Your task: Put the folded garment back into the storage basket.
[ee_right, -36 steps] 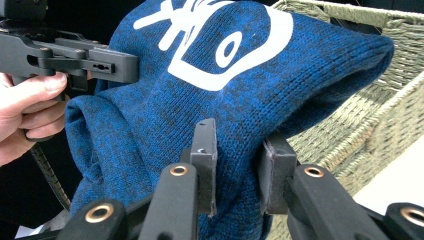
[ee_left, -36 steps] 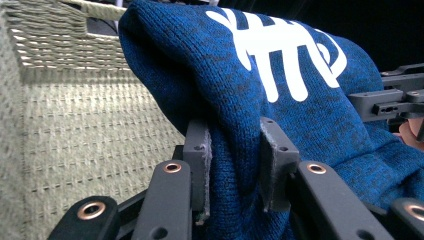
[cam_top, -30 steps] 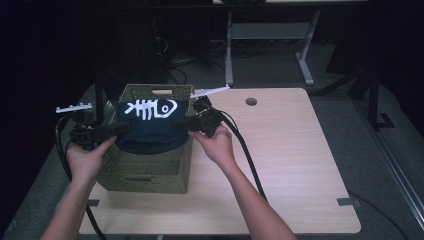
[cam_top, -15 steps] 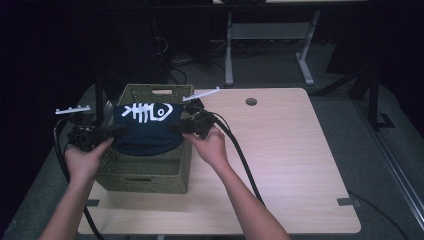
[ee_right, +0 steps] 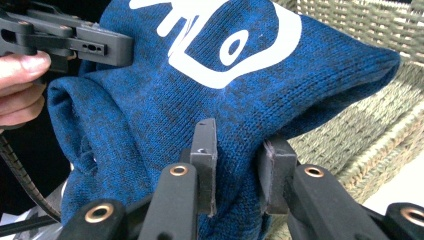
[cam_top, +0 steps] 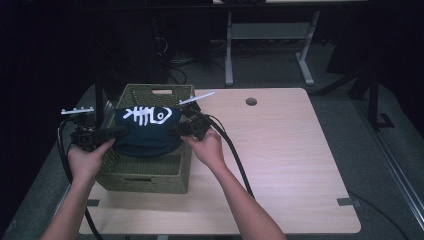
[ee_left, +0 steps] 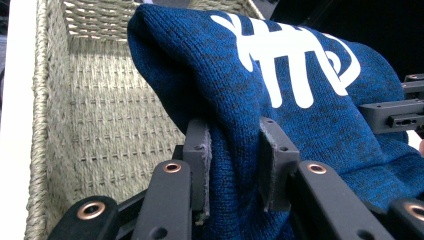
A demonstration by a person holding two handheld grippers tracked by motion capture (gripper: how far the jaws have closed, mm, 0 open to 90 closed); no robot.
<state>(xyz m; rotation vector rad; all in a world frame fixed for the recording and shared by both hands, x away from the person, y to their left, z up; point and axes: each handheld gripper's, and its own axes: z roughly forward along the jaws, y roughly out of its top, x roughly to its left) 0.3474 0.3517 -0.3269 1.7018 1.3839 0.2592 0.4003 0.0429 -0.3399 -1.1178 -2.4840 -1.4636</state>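
A folded dark blue knit garment point(cam_top: 146, 131) with a white fish-skeleton print hangs just above the open woven basket point(cam_top: 142, 172) on the table's left side. My left gripper point(cam_top: 119, 132) is shut on the garment's left edge, and its pads pinch a fold of blue knit point(ee_left: 235, 165) in the left gripper view. On the garment's right edge my right gripper point(cam_top: 176, 129) is shut too, with the knit point(ee_right: 235, 165) squeezed between its pads. The basket's inside wall point(ee_left: 110, 115) shows behind the cloth.
The light wooden table point(cam_top: 285, 165) stretches to the right of the basket, with a round cable hole point(cam_top: 251, 101) near its far edge. Black cables point(cam_top: 235, 155) trail from both grippers. Dark floor and a desk frame point(cam_top: 270, 45) lie beyond the table.
Both grippers have carried the garment a little lower and to the left over the basket. The grips have not changed.
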